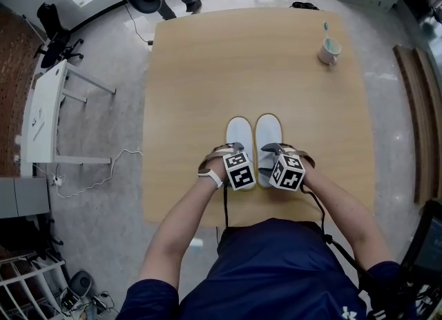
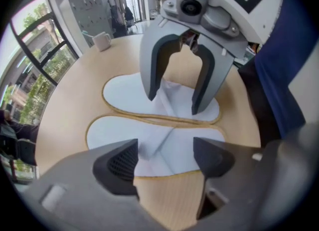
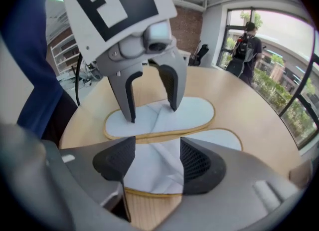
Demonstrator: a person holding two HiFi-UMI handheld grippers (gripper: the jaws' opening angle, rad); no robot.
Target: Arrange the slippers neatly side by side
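Straddling paired slippers [image 1: 268,132] w/ jaws apart: L tool [image 2: 167,158], R tool [image 3: 157,162].

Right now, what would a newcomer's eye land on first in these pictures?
Two white slippers lie side by side at the near middle of the table. The left slipper sits under the left gripper and the right slipper under the right gripper, both with jaws apart. A mug holding a toothbrush stands alone near the far right corner.
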